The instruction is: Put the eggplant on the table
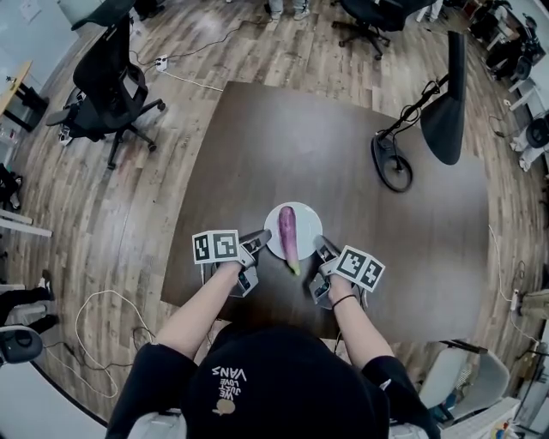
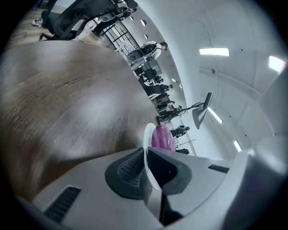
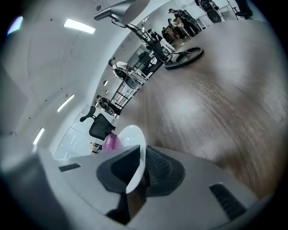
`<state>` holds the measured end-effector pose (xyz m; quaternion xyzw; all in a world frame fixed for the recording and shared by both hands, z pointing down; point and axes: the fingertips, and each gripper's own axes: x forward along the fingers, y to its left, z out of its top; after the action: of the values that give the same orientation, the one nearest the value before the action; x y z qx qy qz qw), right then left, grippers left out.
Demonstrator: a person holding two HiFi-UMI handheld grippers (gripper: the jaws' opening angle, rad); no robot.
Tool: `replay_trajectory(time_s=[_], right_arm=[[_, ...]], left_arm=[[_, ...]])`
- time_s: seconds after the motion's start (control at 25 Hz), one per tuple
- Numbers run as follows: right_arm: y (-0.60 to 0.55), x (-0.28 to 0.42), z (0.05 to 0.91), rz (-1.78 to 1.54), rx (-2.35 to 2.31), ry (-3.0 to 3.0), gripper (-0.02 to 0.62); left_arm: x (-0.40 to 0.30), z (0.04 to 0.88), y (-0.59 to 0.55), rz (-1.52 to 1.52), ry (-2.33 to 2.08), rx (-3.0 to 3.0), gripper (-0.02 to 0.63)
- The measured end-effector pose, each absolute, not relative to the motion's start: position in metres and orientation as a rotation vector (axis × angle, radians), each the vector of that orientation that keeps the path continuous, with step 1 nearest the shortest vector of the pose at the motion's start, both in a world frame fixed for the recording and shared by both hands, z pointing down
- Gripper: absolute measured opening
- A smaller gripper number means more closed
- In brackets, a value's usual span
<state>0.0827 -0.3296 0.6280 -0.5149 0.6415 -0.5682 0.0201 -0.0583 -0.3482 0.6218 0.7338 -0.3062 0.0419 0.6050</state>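
Note:
A purple eggplant (image 1: 288,237) with a green stem end lies lengthwise on a small white plate (image 1: 305,222) over the near part of the dark brown table (image 1: 343,154). My left gripper (image 1: 261,243) is shut on the plate's left rim and my right gripper (image 1: 319,249) is shut on its right rim. In the left gripper view the plate (image 2: 148,148) stands edge-on between the pads with the eggplant (image 2: 161,136) behind it. The right gripper view shows the plate (image 3: 133,140) clamped the same way, the eggplant (image 3: 112,143) on it.
A black desk lamp (image 1: 442,110) with a round base (image 1: 391,163) stands at the table's far right. An office chair (image 1: 107,81) sits on the wooden floor to the left, another (image 1: 377,19) beyond the far edge. Cables lie on the floor at the left.

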Motion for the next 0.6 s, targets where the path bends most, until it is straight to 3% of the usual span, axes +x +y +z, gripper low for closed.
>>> replay_trajectory(time_s=[0.6], right_arm=[[-0.349,0.088,0.660,-1.836,-1.701,1.962,0.035]], left_arm=[[-0.051,0.659,-0.369,0.293,-0.710,1.643,0.026]])
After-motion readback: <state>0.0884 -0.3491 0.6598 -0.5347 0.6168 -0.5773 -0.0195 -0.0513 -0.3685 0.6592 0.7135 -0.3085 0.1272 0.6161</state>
